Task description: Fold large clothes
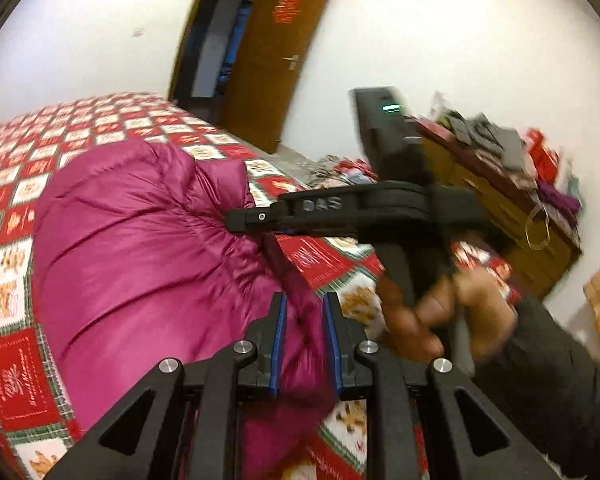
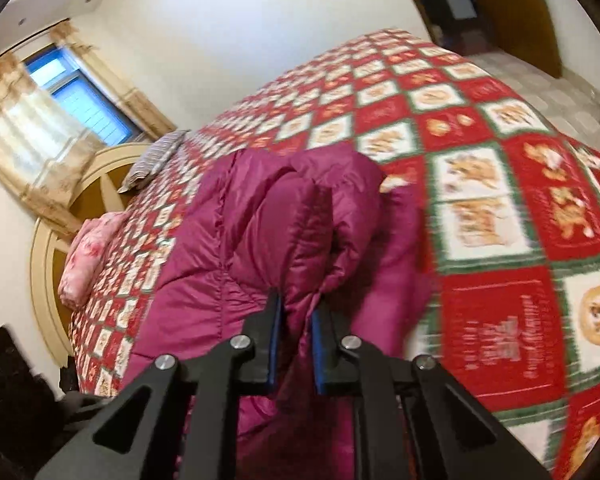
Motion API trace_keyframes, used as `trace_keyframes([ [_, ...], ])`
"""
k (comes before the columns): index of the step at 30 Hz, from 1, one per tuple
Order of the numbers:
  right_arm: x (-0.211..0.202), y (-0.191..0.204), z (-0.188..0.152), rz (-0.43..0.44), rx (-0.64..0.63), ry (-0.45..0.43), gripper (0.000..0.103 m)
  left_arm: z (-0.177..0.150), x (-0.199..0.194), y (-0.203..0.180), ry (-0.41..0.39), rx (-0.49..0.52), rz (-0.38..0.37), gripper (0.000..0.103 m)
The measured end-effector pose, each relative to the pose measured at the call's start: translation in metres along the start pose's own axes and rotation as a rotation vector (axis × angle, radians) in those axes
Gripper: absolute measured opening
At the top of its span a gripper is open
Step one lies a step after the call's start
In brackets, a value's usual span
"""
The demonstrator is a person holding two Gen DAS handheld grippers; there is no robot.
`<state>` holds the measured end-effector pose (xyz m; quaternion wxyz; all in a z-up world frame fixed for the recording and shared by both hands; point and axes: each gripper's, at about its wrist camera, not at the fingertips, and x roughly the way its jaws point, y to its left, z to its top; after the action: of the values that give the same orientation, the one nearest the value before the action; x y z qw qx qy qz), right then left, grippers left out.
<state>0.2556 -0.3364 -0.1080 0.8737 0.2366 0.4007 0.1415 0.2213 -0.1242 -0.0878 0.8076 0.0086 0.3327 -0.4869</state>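
From the left wrist, the left gripper (image 1: 305, 344) has its jaws drawn nearly together on a pinched fold of the puffy magenta quilted down jacket (image 1: 140, 248), which lies spread over the bed with the red, white and green patchwork quilt (image 1: 16, 184). Just beyond, the right gripper (image 1: 240, 219) reaches in from the side, held by a bare hand (image 1: 440, 320) in a dark sleeve, its tip against the jacket's edge; a brown wooden door (image 1: 272, 64) and a cluttered wooden dresser (image 1: 500, 208) stand behind. From the right wrist, the right gripper (image 2: 296, 344) has its jaws closed tight on a bunched ridge of the same jacket (image 2: 236, 240), which humps up ahead of it, with a pink folded blanket (image 2: 84, 256) near the headboard. The step looks like lifting one edge to fold it across: both grips should rise together and carry level, keeping the slippery fabric taut between them so the padding lands flat rather than bunching.
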Motion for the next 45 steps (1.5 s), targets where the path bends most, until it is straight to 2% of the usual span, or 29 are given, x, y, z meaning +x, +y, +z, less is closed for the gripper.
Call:
trace_keyframes([
  [5, 0.006, -0.029, -0.008, -0.025, 0.015, 0.036, 0.015, 0.002, -0.025, 0.006, -0.039, 0.02, -0.04, 0.019],
  [8, 0.008, -0.033, -0.013, -0.007, 0.041, 0.029, 0.015, 0.017, -0.044, 0.029, -0.134, -0.064, -0.01, 0.019],
  [11, 0.005, -0.028, -0.021, -0.024, 0.036, 0.019, 0.015, 0.037, -0.035, 0.057, -0.149, -0.159, 0.147, 0.019],
  [12, 0.005, -0.025, -0.022, -0.031, 0.035, 0.014, 0.015, 0.046, -0.023, 0.072, -0.132, -0.196, 0.235, 0.019],
  [15, 0.007, -0.015, -0.033, -0.079, 0.014, 0.007, 0.015, 0.062, 0.016, 0.096, -0.059, -0.23, 0.392, 0.019],
  [17, 0.008, -0.014, -0.04, -0.101, 0.006, 0.006, 0.015, 0.068, 0.047, 0.102, 0.001, -0.234, 0.458, 0.019],
  [19, 0.007, -0.02, -0.043, -0.091, 0.029, 0.013, 0.015, 0.065, 0.064, 0.102, 0.025, -0.231, 0.488, 0.019],
  [21, 0.006, -0.027, -0.043, -0.083, 0.05, 0.02, 0.015, 0.067, 0.082, 0.098, 0.038, -0.194, 0.529, 0.019],
  [26, 0.009, -0.031, -0.042, -0.086, 0.071, 0.029, 0.014, 0.047, 0.098, 0.081, 0.061, -0.056, 0.669, 0.02],
  [33, 0.013, -0.043, -0.036, -0.079, 0.124, 0.042, 0.014, 0.033, 0.116, 0.077, 0.048, 0.016, 0.772, 0.02],
  [35, 0.005, -0.042, -0.033, -0.101, 0.112, 0.042, 0.018, 0.031, 0.12, 0.073, 0.059, 0.049, 0.796, 0.02],
  [36, -0.002, -0.041, -0.031, -0.125, 0.1, 0.041, 0.028, 0.03, 0.122, 0.071, 0.063, 0.068, 0.808, 0.02],
  [37, -0.012, -0.039, -0.028, -0.162, 0.084, 0.029, 0.031, 0.03, 0.122, 0.071, 0.063, 0.075, 0.813, 0.02],
  [41, -0.055, -0.02, -0.003, -0.27, 0.05, -0.064, 0.031, 0.029, 0.124, 0.069, 0.06, 0.078, 0.831, 0.02],
  [45, -0.048, -0.006, 0.03, -0.246, 0.114, -0.073, 0.031, 0.028, 0.127, 0.065, 0.065, 0.1, 0.858, 0.02],
])
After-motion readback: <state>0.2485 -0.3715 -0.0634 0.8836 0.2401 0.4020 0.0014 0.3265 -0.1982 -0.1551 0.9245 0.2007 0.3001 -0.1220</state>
